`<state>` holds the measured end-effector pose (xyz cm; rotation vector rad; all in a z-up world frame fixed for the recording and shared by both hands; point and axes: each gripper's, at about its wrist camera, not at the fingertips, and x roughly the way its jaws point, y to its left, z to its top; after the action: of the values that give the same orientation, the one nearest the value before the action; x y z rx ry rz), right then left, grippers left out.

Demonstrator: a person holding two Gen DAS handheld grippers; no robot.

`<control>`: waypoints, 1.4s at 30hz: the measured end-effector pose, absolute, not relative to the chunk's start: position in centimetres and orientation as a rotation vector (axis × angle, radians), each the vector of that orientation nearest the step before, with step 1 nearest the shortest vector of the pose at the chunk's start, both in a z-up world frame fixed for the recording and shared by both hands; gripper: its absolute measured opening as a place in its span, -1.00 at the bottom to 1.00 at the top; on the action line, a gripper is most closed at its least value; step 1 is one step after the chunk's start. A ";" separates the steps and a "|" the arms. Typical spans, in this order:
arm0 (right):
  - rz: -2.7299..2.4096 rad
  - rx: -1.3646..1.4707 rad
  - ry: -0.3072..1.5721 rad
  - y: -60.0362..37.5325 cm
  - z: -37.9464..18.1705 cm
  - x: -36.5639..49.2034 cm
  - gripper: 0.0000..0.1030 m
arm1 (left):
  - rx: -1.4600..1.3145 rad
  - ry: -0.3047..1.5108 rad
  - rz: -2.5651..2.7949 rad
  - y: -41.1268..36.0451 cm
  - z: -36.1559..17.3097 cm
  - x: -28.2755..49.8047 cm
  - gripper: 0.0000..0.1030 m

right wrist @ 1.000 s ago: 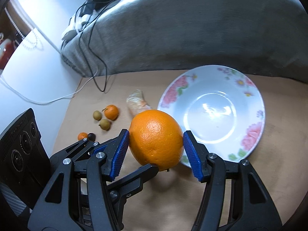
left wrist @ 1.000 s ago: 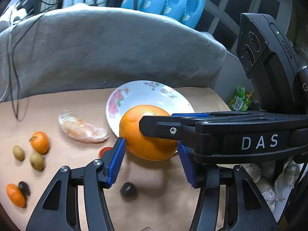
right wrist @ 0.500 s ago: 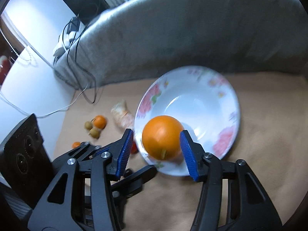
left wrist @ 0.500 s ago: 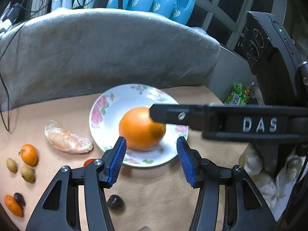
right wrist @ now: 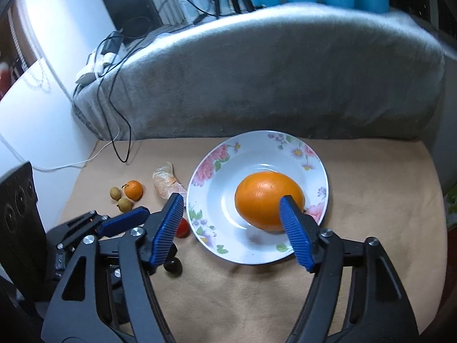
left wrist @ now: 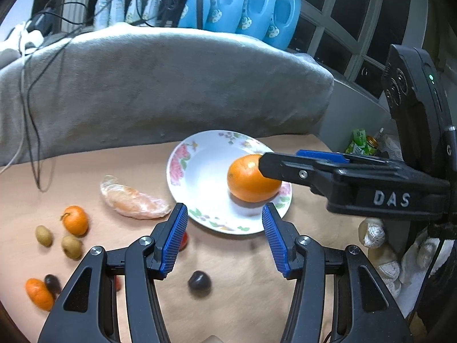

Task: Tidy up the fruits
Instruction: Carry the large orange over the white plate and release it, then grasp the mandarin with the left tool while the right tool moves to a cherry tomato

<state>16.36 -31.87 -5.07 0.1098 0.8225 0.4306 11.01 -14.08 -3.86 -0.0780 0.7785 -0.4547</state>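
A large orange (right wrist: 265, 197) lies in the white flowered plate (right wrist: 288, 145). My right gripper (right wrist: 231, 204) hovers over the plate's near rim with its jaws opening. The right pad (right wrist: 294, 228) is close to the orange and the left pad stands well clear of it, so nothing is gripped. In the left wrist view the orange (left wrist: 251, 178) rests on the plate (left wrist: 197, 177), partly behind the right gripper's finger (left wrist: 285, 165). My left gripper (left wrist: 224, 214) is open and empty, just short of the plate.
On the tan table left of the plate lie a peeled tangerine piece (left wrist: 134, 200), a small tangerine (left wrist: 74, 220), two olive-green fruits (left wrist: 43, 235), a red tomato (right wrist: 182, 228) and a dark fruit (left wrist: 200, 281). A grey blanket (left wrist: 160, 85) rises behind.
The right gripper carried the orange from above the table over to the plate, set it down there and opened off it. The left gripper stayed open.
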 end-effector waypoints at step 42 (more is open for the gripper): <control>0.610 -0.178 0.792 -22.4 -8.2 10.5 0.76 | -0.229 0.841 -0.020 5.5 -8.7 5.1 0.35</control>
<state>10.49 -22.37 -8.19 -0.1782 0.7919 0.6097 5.14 5.50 -8.68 -0.2289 0.8412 -0.0200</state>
